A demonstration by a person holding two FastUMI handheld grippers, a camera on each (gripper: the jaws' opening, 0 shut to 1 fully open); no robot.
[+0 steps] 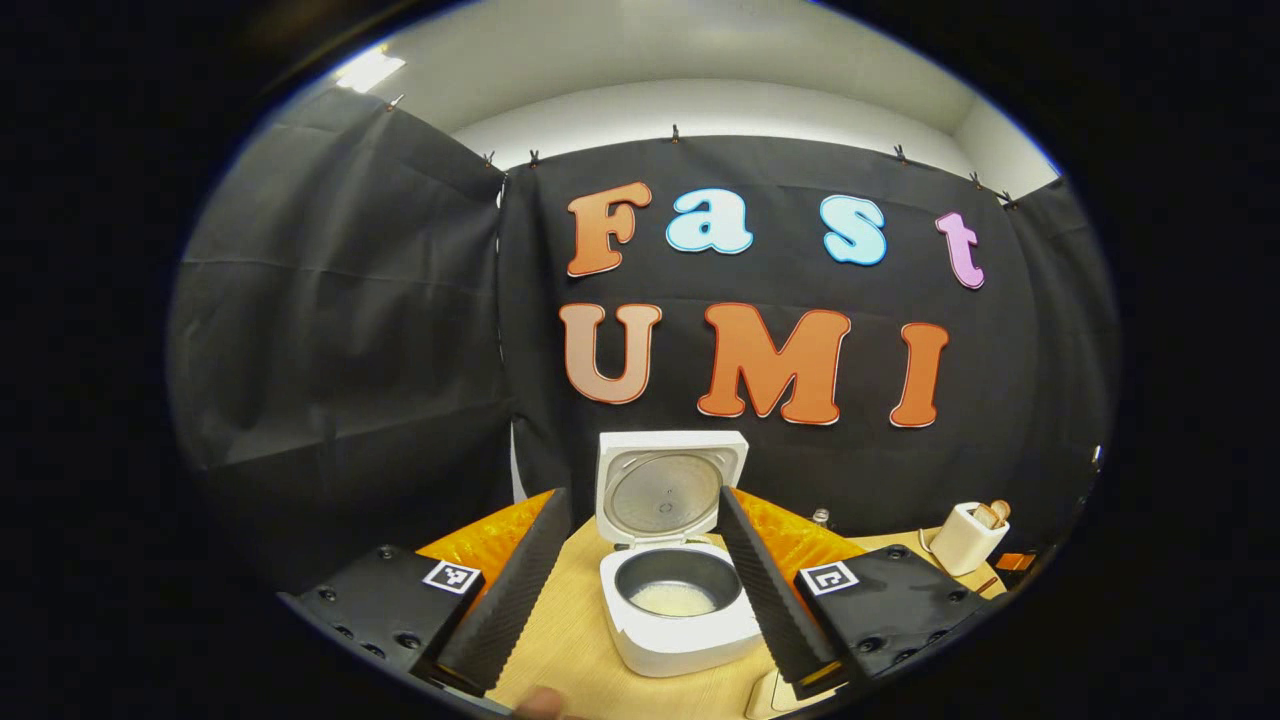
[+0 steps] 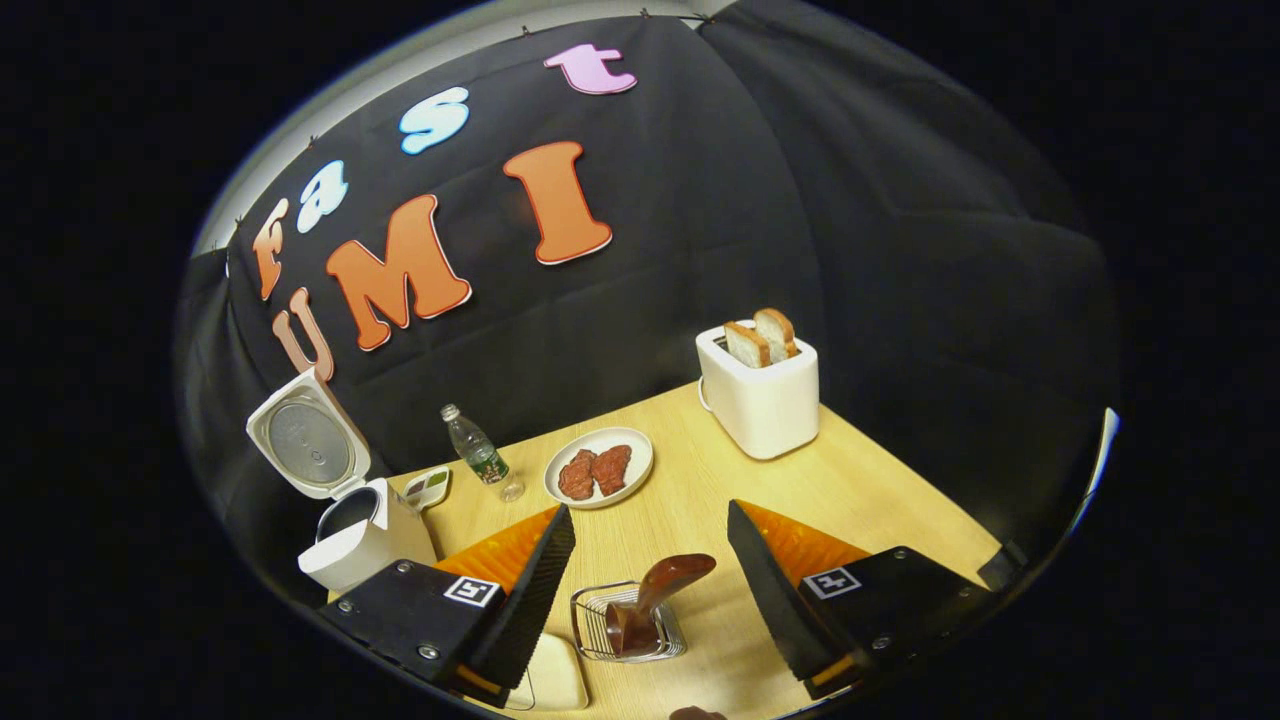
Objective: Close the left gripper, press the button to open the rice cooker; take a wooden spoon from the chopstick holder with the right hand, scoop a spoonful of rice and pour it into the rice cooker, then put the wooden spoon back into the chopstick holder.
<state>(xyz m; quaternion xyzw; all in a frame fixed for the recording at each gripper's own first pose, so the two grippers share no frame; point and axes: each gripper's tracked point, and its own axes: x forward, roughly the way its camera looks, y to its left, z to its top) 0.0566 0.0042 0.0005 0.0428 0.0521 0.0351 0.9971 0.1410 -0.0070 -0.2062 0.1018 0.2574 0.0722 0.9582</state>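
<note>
No legible text; water bottle [image 2: 478, 455] label too small.

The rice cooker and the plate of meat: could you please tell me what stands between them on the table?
In the right gripper view, a small dish and a plastic bottle stand between the rice cooker and the plate.

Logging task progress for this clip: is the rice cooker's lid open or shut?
Open. The rice cooker has its lid standing upright behind the pot, and the inner pot shows a pale layer at its bottom, seemingly rice.
</note>
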